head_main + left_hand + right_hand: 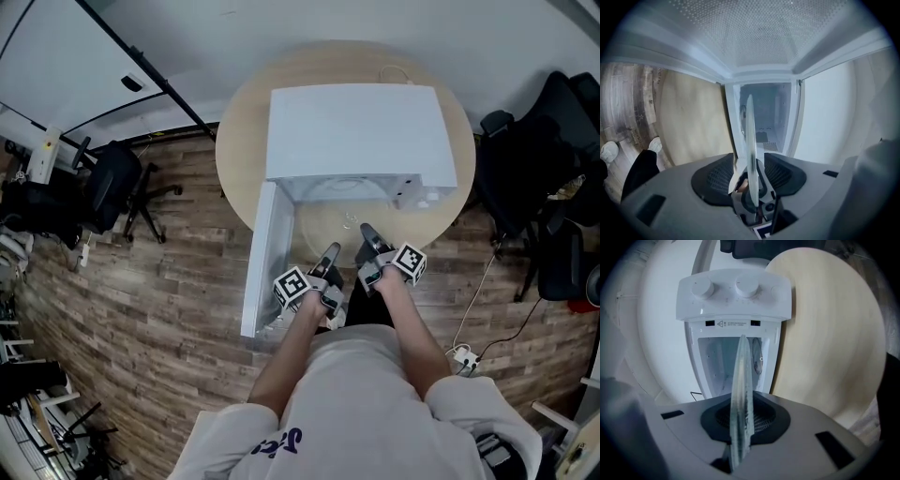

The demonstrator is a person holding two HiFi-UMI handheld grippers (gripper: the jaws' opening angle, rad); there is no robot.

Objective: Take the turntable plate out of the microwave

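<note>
Right gripper (367, 231) pinched tight on plate (740, 394). Left gripper (331, 251) jaws apart, plate rim between. One plate, one microwave (352, 131) at 12 o'clock.

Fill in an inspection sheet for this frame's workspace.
Surface: round wooden table, on plank floor.
Job's things: white microwave, door open; glass turntable plate at the opening, edge-on between both grippers.
Clutter: nothing seen.
Grippers: right gripper shut on the plate; left gripper open, plate rim between its jaws.
Cables: white cord behind the microwave; power strip with cord on the floor.
Surroundings: office chairs.
</note>
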